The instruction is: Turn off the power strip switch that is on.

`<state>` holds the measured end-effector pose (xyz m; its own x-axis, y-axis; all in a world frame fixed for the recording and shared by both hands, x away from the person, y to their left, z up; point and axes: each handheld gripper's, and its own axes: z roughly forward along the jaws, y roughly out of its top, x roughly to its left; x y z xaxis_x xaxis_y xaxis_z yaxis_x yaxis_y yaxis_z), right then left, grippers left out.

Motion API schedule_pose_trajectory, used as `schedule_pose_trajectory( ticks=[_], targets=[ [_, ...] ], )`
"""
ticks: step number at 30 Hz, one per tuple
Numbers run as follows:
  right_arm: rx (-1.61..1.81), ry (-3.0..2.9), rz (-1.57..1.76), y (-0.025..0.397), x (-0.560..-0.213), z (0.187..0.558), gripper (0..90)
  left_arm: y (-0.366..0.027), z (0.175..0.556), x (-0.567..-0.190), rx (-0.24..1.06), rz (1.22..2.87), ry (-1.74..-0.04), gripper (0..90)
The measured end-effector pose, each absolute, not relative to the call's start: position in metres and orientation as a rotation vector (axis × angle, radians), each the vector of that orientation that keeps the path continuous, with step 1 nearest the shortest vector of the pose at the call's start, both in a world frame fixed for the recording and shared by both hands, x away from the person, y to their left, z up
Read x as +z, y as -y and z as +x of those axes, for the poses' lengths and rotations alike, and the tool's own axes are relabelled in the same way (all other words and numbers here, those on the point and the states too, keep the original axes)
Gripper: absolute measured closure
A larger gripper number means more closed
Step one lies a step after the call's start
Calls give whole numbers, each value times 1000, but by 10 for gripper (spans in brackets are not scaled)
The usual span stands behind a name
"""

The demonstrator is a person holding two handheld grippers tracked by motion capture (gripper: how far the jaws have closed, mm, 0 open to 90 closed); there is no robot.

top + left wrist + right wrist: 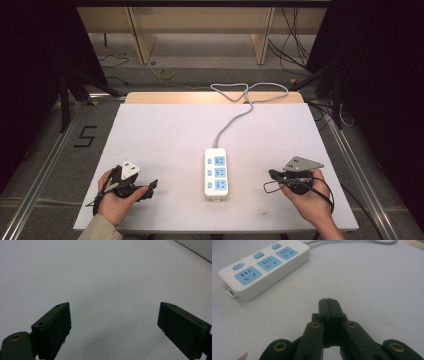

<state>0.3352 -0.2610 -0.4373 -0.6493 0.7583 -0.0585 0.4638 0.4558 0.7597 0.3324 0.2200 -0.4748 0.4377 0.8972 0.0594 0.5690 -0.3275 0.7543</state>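
A white power strip [216,171] with three blue sockets lies in the middle of the white worktop [165,130], its grey cable [235,117] running off from its far end. The left gripper [150,188] rests to the left of the strip, well apart from it, its fingers [53,326] spread wide over bare worktop with nothing between them. The right gripper [272,174] sits to the right of the strip, its fingers [329,305] pressed together and empty, pointing toward the strip's near end. This looks like the very start: both hands are parked either side of the strip and neither touches it. The next move probably calls for one gripper to travel inward to the strip, the right one opening first if it is to grasp.
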Motion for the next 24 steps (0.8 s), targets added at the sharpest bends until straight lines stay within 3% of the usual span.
schedule_pose_trajectory(
  ticks=[24],
  targets=[
    [1040, -2342, 1002, 248, -434, 339, 900, -220, 332, -474, 637, 2029, -1226, 116]
  ],
)
